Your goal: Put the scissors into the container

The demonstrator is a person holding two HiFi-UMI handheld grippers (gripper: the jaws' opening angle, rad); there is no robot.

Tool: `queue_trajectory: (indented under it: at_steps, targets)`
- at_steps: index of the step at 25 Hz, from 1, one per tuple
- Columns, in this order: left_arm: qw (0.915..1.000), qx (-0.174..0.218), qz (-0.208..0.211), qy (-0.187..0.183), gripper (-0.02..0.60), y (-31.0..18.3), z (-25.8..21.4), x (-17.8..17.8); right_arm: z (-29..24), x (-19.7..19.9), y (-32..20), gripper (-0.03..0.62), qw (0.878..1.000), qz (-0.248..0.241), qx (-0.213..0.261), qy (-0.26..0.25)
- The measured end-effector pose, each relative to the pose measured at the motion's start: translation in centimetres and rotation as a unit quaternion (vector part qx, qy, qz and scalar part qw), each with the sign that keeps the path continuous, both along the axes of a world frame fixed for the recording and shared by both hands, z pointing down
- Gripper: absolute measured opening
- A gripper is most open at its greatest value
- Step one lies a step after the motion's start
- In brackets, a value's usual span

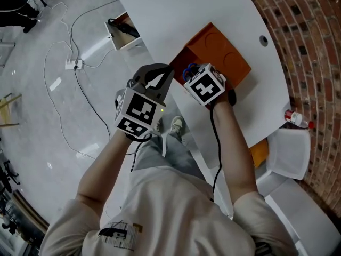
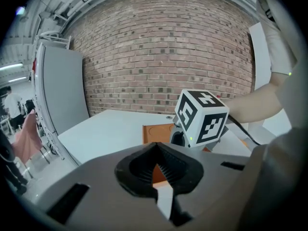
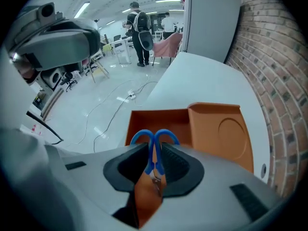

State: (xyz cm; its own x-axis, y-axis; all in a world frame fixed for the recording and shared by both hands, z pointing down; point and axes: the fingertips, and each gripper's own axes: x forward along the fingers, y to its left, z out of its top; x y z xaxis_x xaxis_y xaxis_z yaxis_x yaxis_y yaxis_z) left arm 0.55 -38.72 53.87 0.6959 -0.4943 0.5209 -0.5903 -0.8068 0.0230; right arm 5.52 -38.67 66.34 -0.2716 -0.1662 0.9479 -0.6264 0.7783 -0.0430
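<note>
Between our right gripper's [image 3: 154, 154] pads, clamped firmly, the scissors [image 3: 154, 163] lie lengthwise along the jaws, blue handles pointing forward toward the open orange container [image 3: 214, 129] on the white table [image 3: 192, 76]. Our left gripper's [image 2: 156, 170] tips meet, empty.
</note>
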Motion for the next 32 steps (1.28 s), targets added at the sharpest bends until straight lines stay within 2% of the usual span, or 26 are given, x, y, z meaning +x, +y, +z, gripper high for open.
queue_trajectory:
  at_steps: [6,17,23,26,29,32]
  targets:
    - [0.9998,-0.019,0.000,0.001,0.008,0.3,1.7,-0.6,2.5,-0.2,-0.5,0.084,1.000,0.019,-0.005,0.000]
    - [0.9993,-0.038,0.000,-0.004,0.008,0.7,3.7,-1.0,5.6,0.3,0.5,0.086,0.999,0.023,-0.015,0.016]
    - [0.9988,-0.046,0.002,-0.015,0.008,1.6,4.5,-1.4,6.2,0.7,1.5,0.087,0.998,0.064,-0.025,0.002]
    - [0.9987,-0.049,0.000,-0.015,0.008,1.8,4.3,-1.2,5.9,0.3,1.1,0.089,0.997,0.069,-0.013,-0.009]
    - [0.9987,-0.048,-0.002,-0.015,0.008,2.0,3.9,-1.0,6.0,0.1,1.6,0.129,0.997,0.074,-0.025,-0.016]
    - [0.9987,-0.046,-0.005,-0.020,0.008,2.3,3.5,-1.0,5.4,0.0,1.1,0.141,0.997,0.072,-0.007,-0.016]
